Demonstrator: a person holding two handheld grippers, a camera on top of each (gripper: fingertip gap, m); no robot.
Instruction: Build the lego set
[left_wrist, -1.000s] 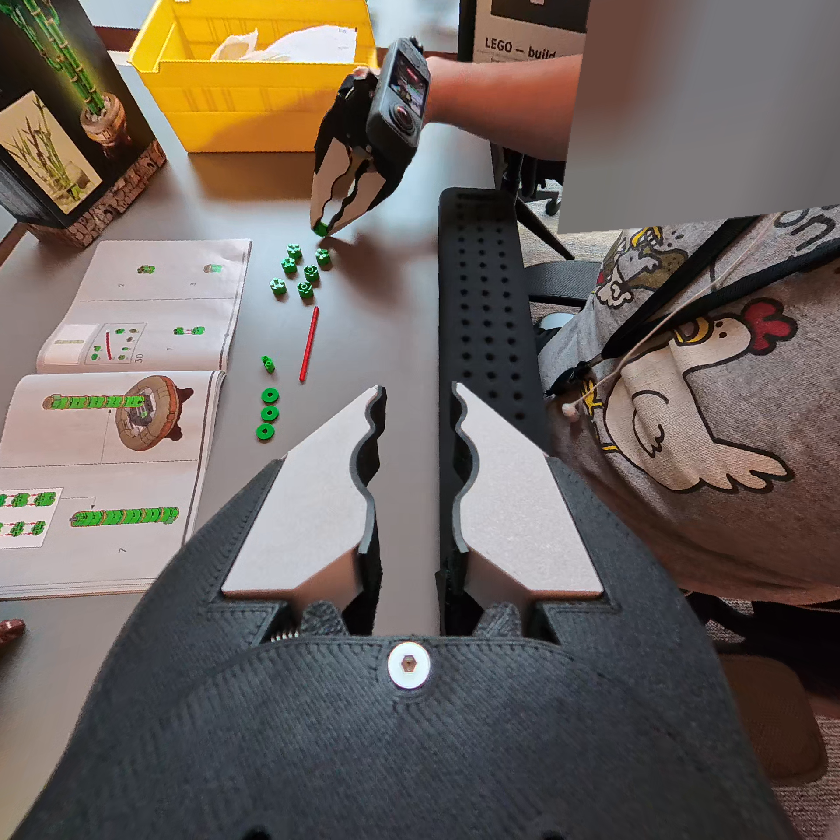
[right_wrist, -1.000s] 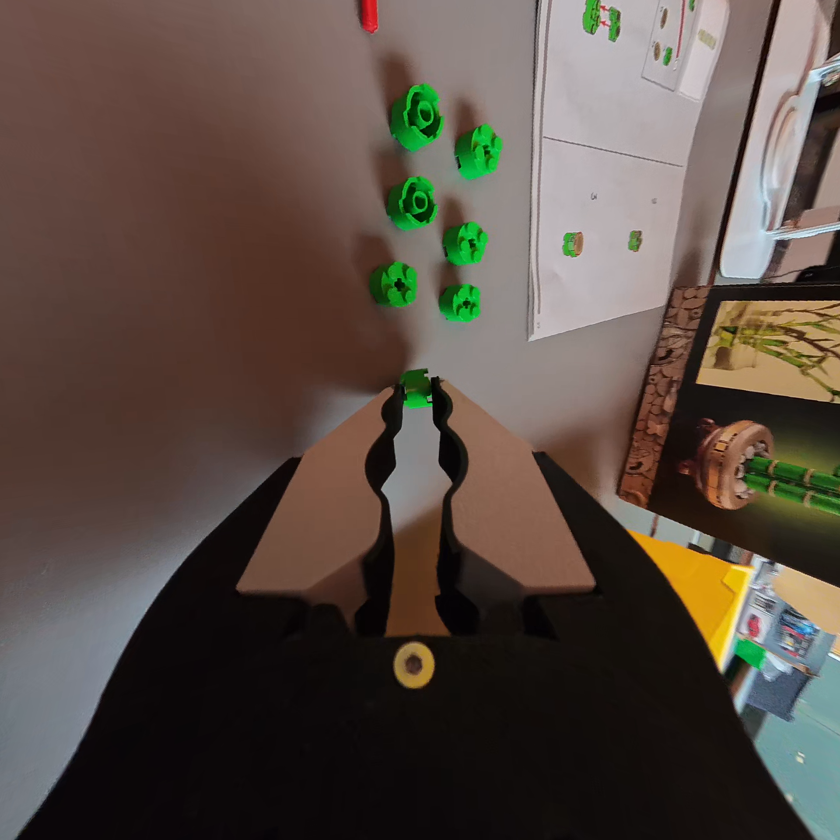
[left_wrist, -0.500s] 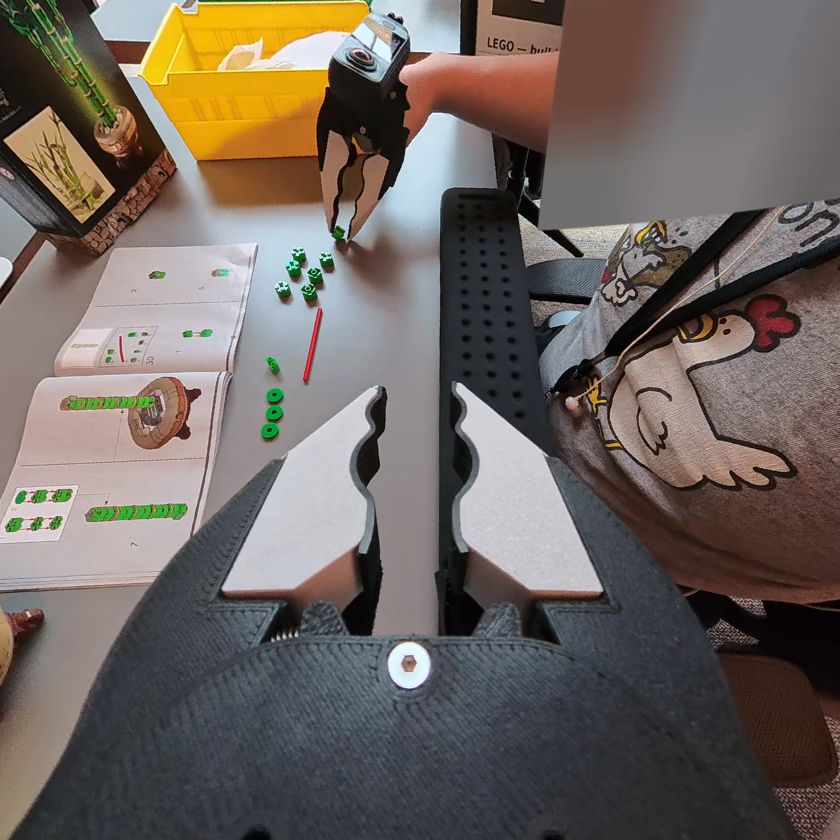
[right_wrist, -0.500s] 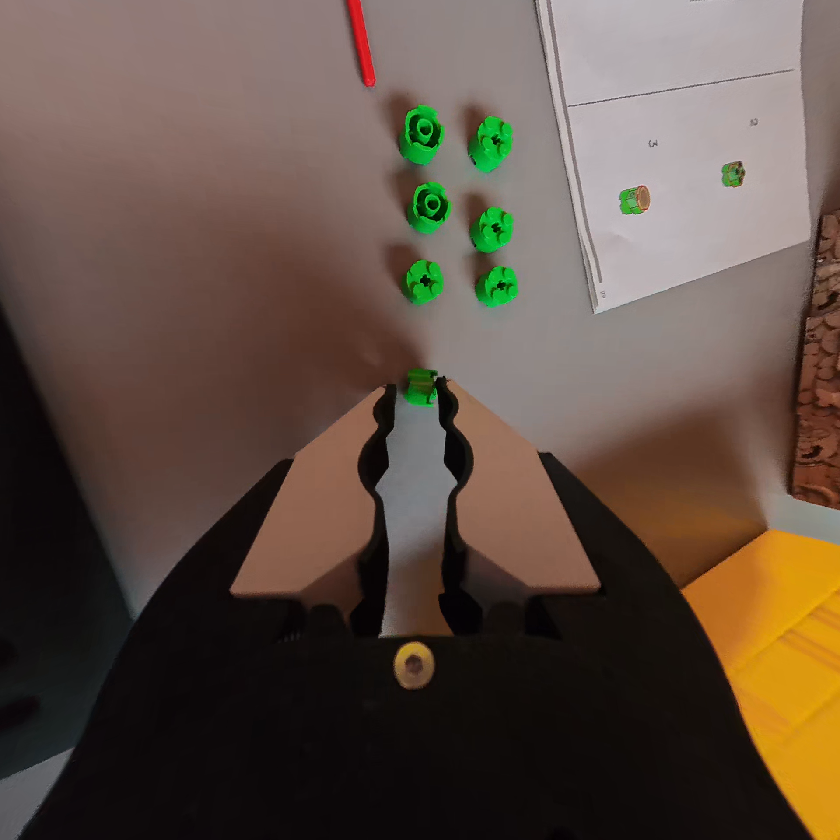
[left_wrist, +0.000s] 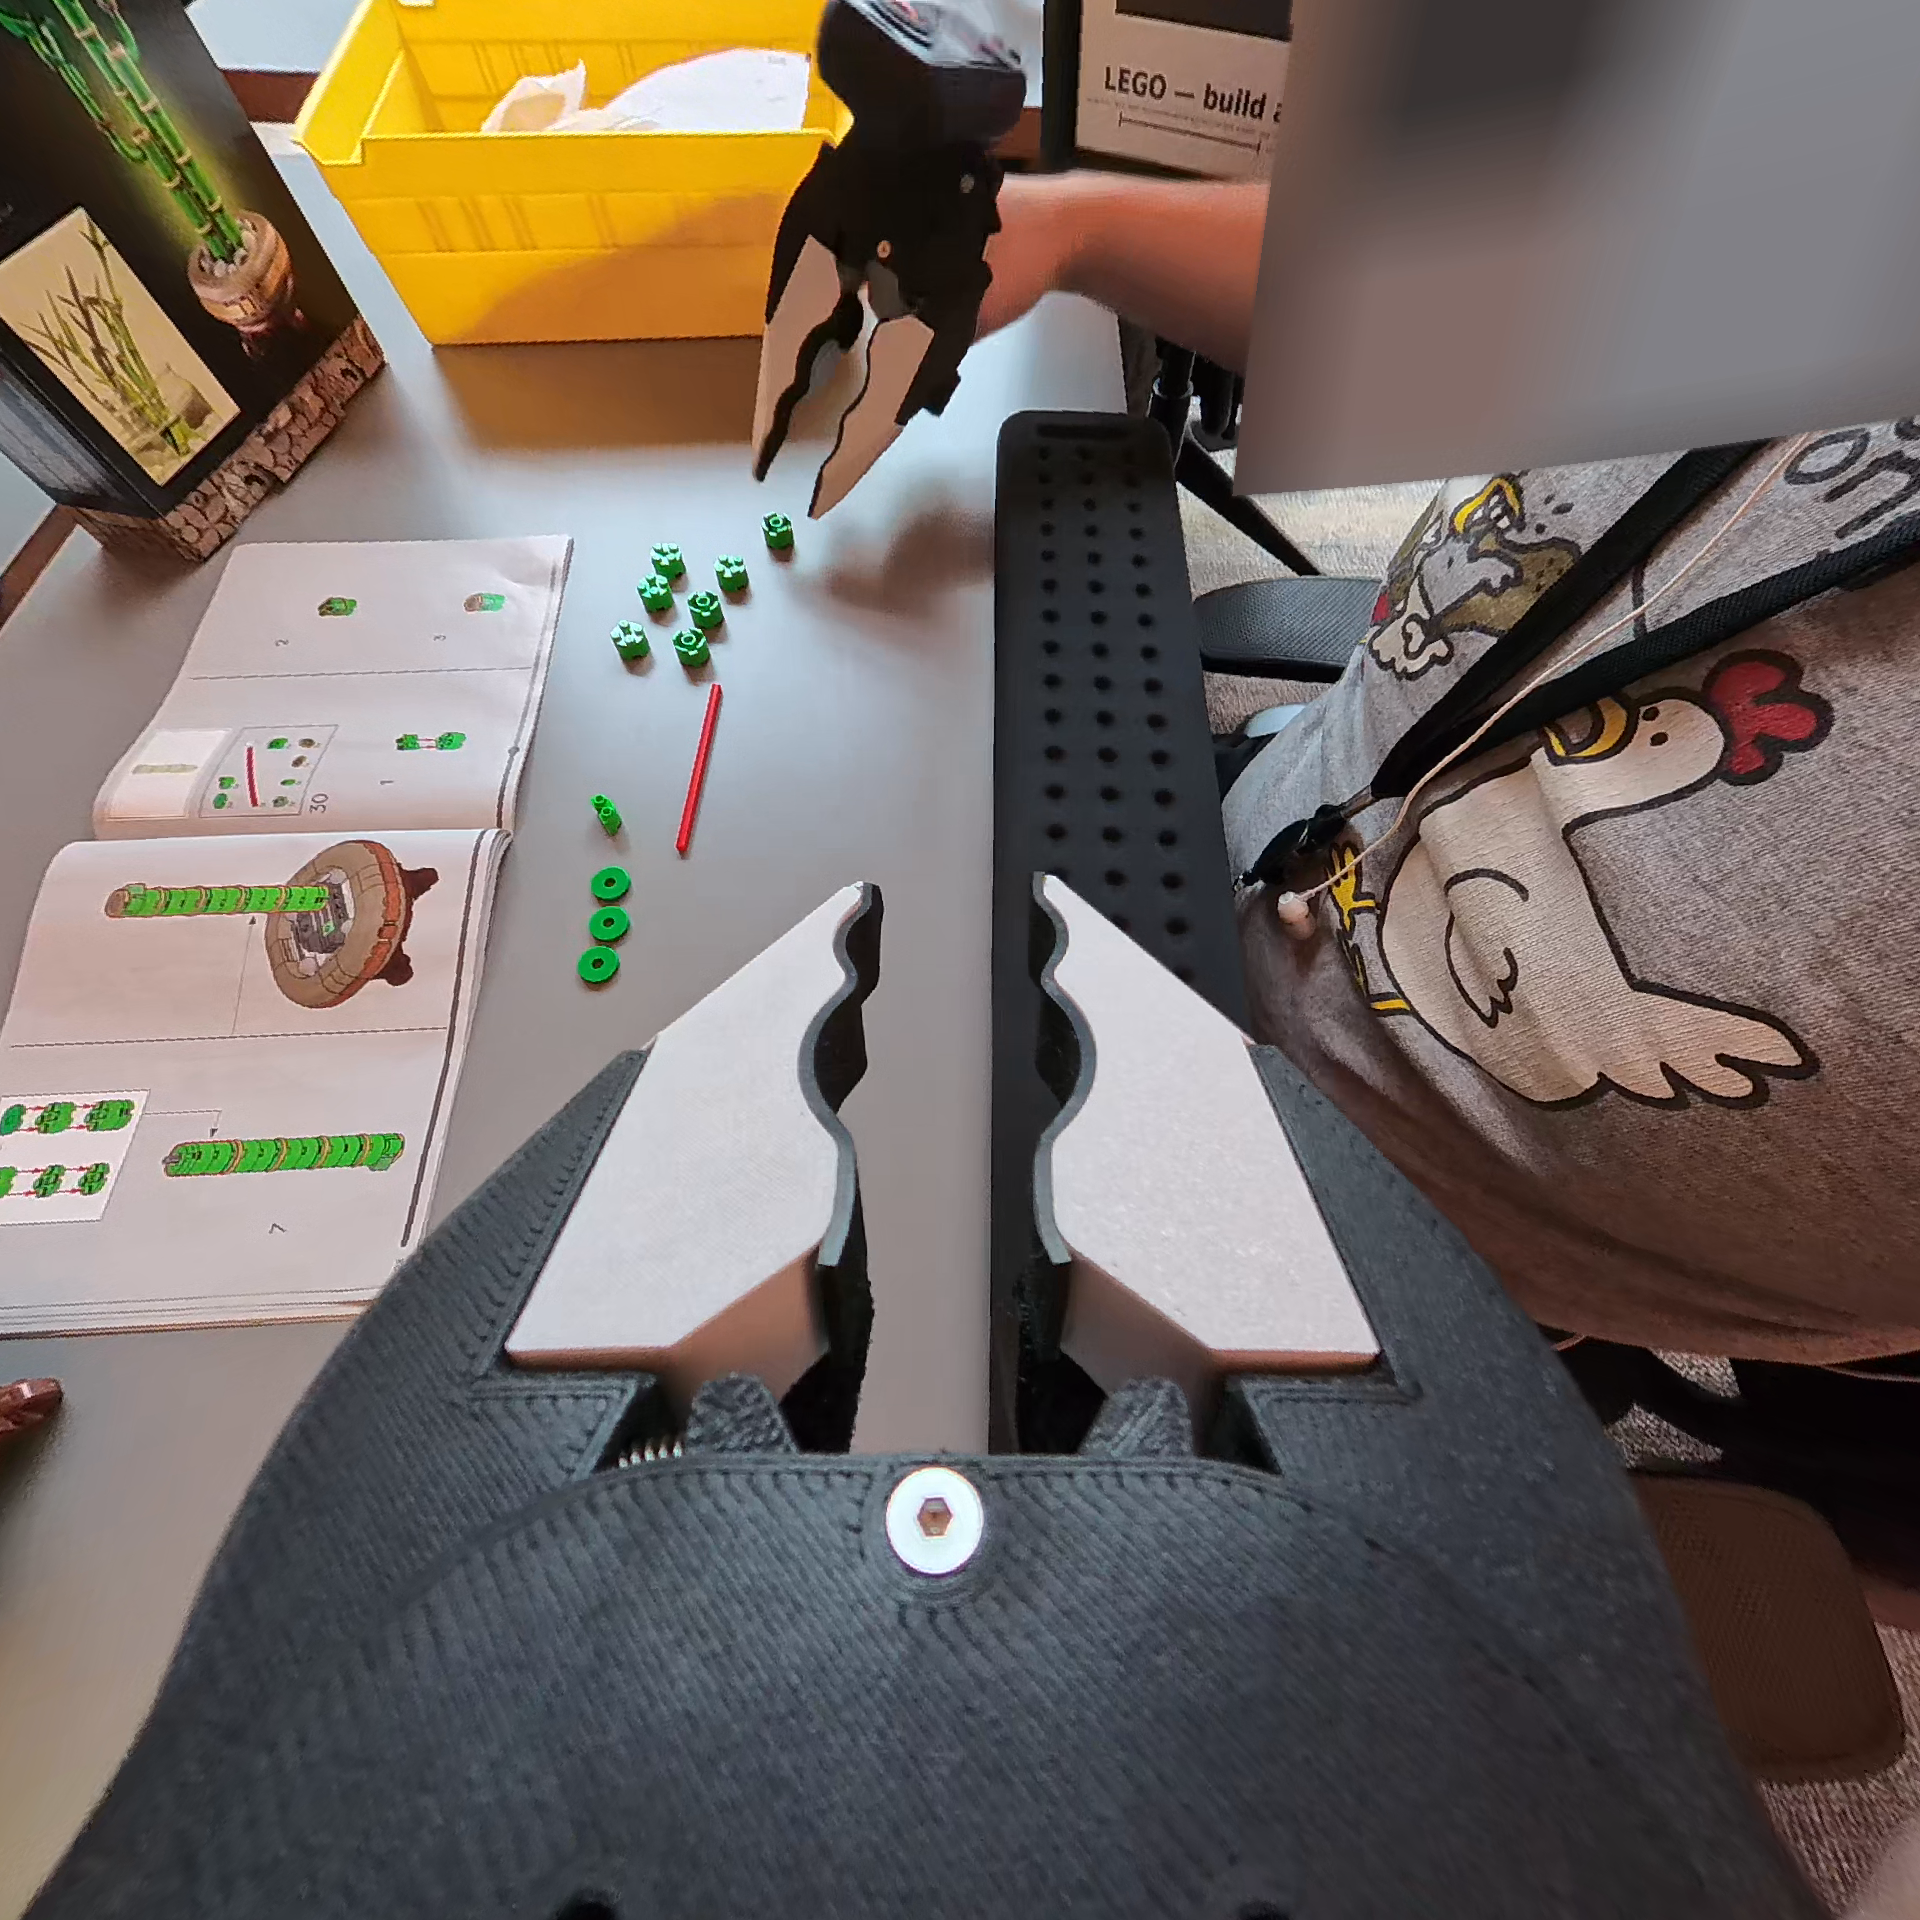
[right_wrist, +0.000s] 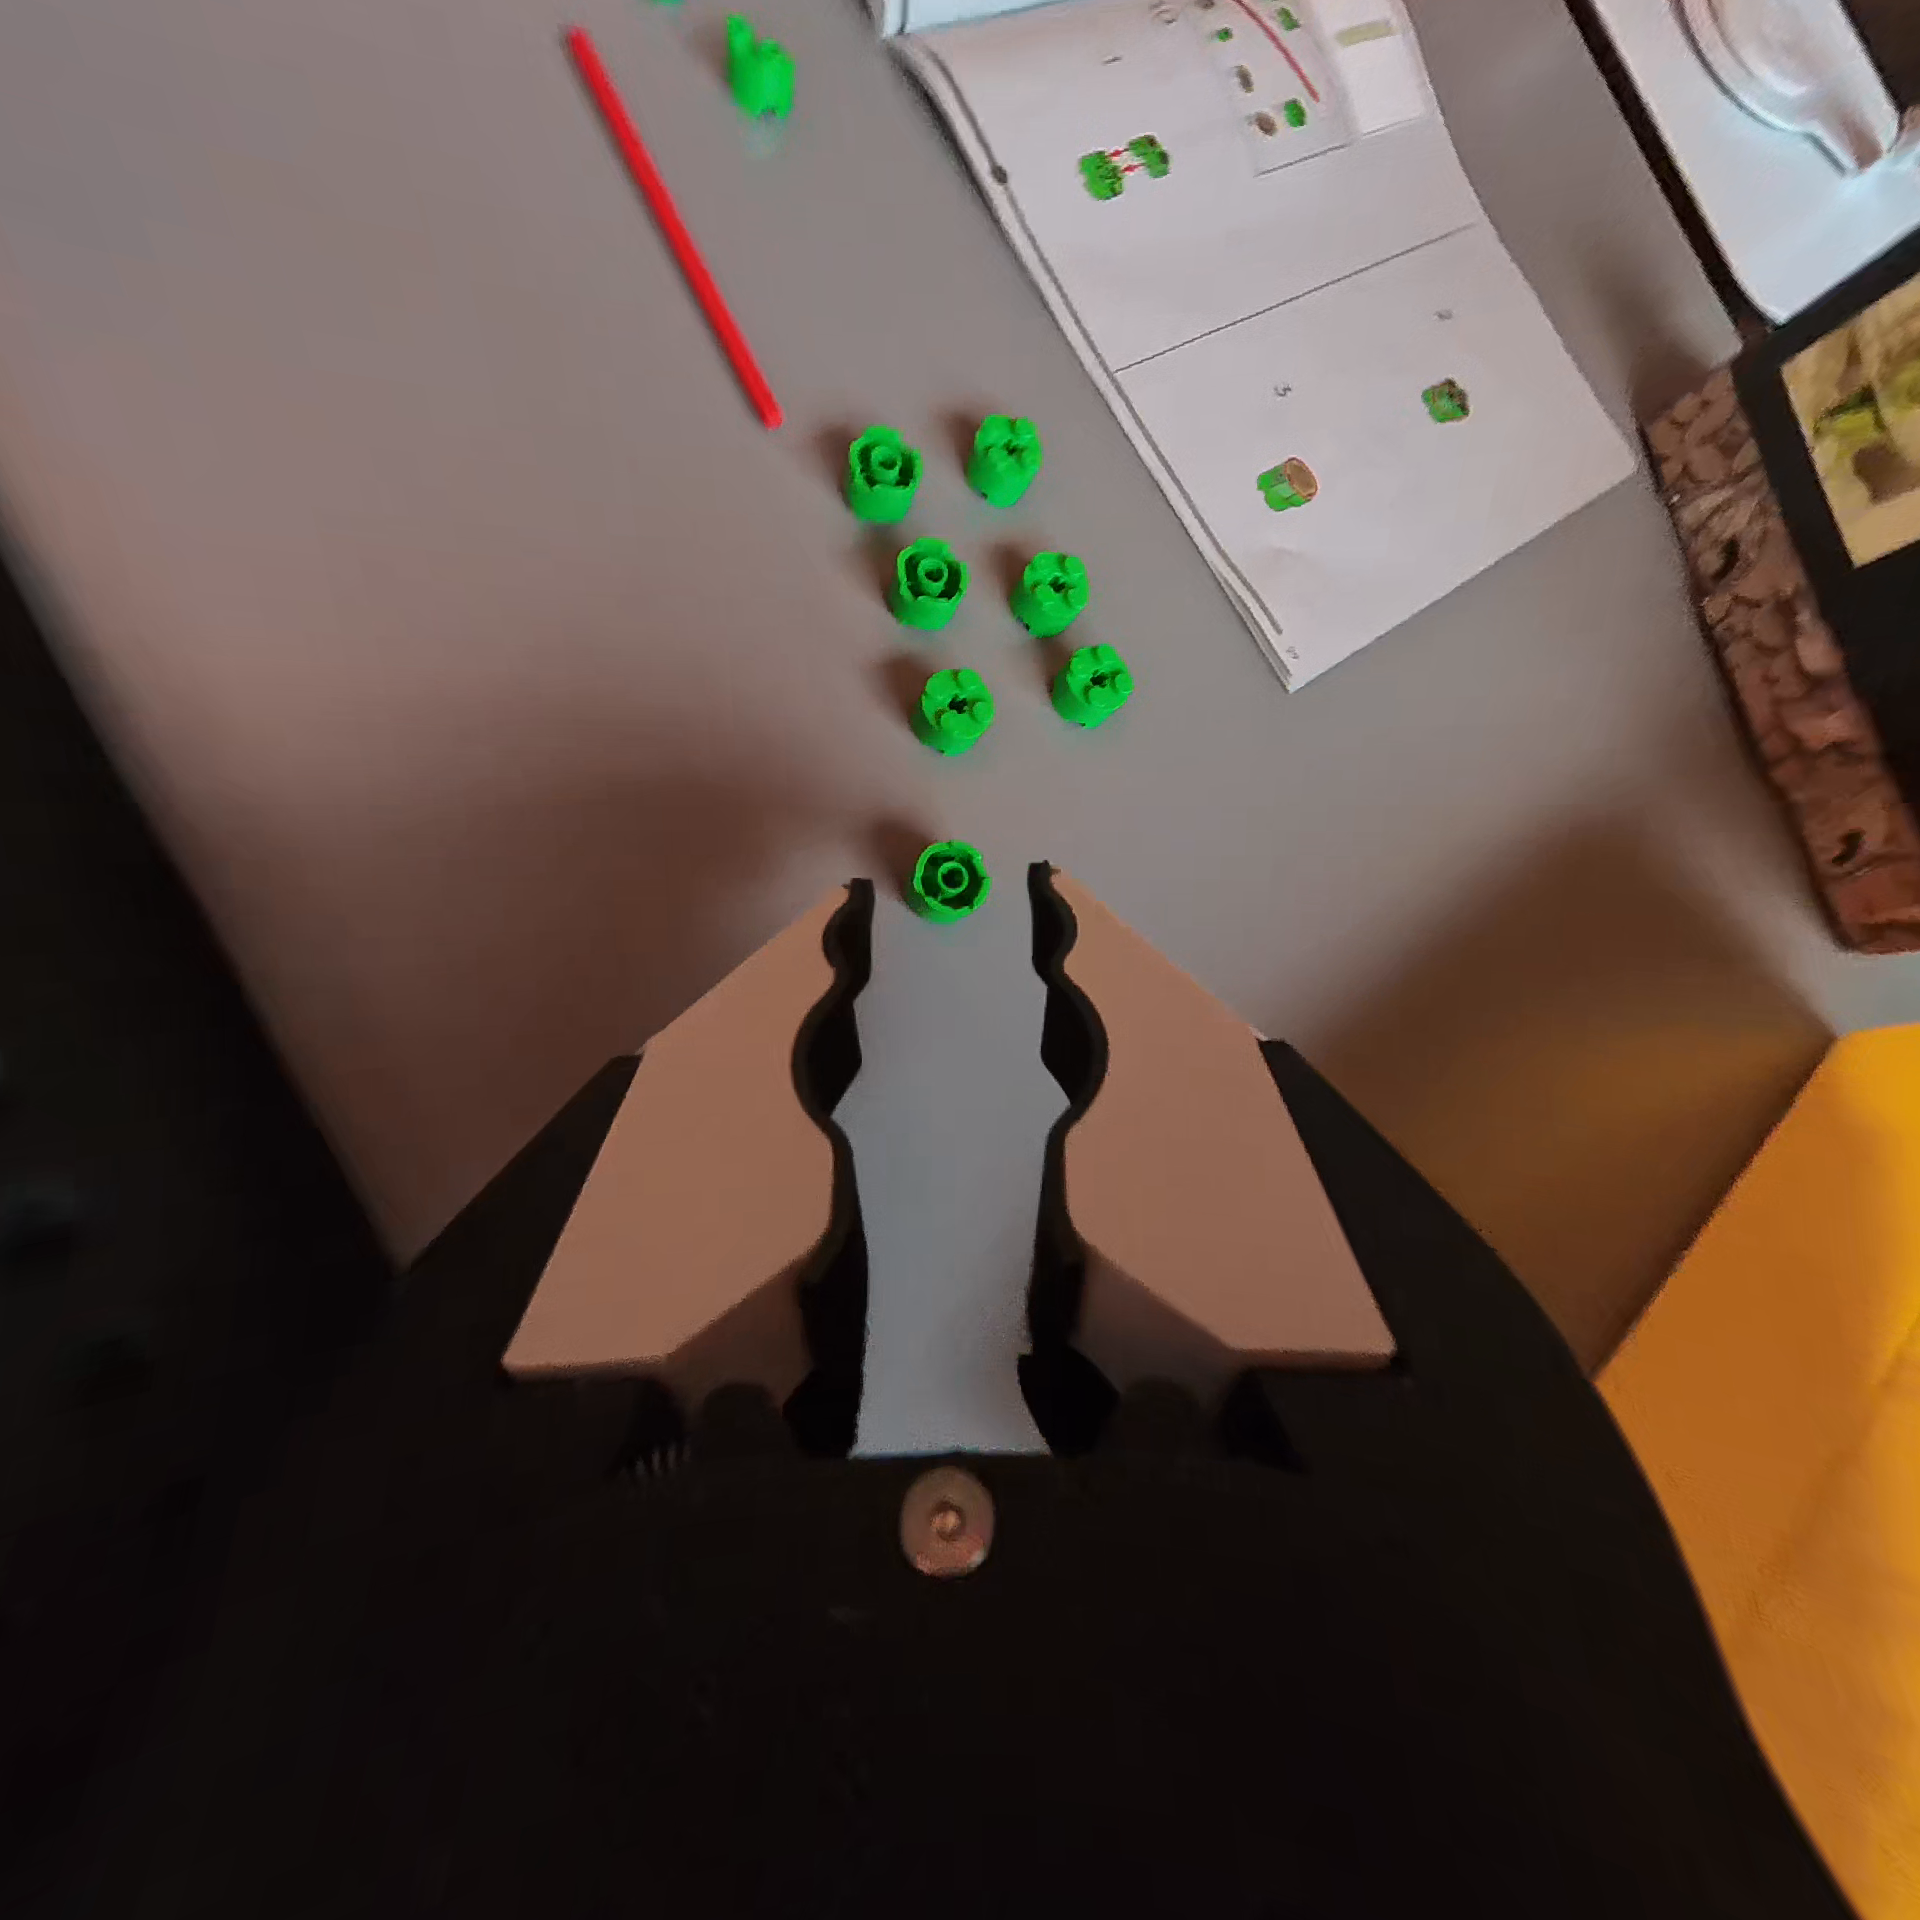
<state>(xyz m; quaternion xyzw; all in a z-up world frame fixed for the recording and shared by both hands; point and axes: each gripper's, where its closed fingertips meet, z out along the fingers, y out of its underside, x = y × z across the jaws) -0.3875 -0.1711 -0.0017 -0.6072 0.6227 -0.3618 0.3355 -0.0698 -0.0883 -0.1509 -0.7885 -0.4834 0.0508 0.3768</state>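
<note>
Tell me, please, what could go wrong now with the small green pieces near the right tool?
1. The right tool is open above a lone green round brick on the table; a careless descent could knock it away.
2. Six more green round bricks sit close together just beyond it, so a sweep could scatter them.
3. The thin red rod lies loose nearby and might roll if bumped.

- The green round bricks (right_wrist: 948, 881) are glossy plastic.
- The table (right_wrist: 416, 520) is smooth, matt grey.
- The instruction booklet (left_wrist: 260, 935) is printed paper.
- The yellow bin (left_wrist: 582, 249) is smooth plastic.
</note>
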